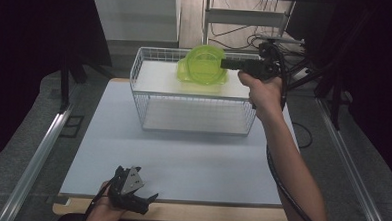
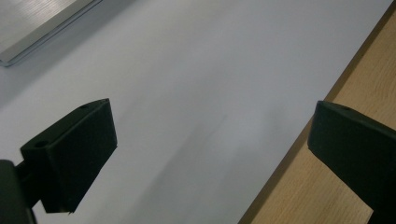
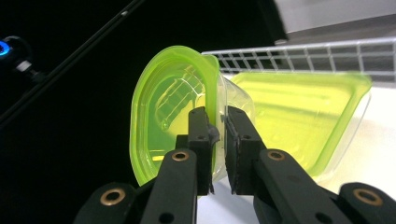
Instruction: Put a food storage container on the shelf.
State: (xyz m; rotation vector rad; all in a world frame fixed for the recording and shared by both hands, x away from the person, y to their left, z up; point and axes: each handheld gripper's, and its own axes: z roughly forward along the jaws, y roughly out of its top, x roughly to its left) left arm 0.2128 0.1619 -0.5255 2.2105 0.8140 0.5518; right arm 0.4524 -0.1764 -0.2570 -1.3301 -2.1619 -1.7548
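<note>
- The right gripper [image 1: 227, 64] is held over the right end of the wire basket [image 1: 140, 88], its jaws clamped on the rim of a green tub [image 1: 202, 60].
- In the right gripper view the two jaws of the right gripper [image 3: 219, 128] pinch the tub [image 3: 173, 112] at its edge, one jaw inside the wall and one outside; the tub hangs on its side, its open mouth turned to the left of that view.
- A second green tub [image 3: 303, 116] lies just behind it inside the basket [image 3: 303, 53], on the basket's white floor; the two tubs look to be touching or nearly so.
- In the high view the held tub sits at the back of the basket, above its top rim.
- The left gripper [image 1: 130, 187] rests well in front of the basket, at the near edge of the white mat [image 1: 192, 155].
- Its jaws stand wide apart with nothing between them, over the mat [image 2: 210, 70] and the wooden table edge [image 2: 327, 186].
</note>
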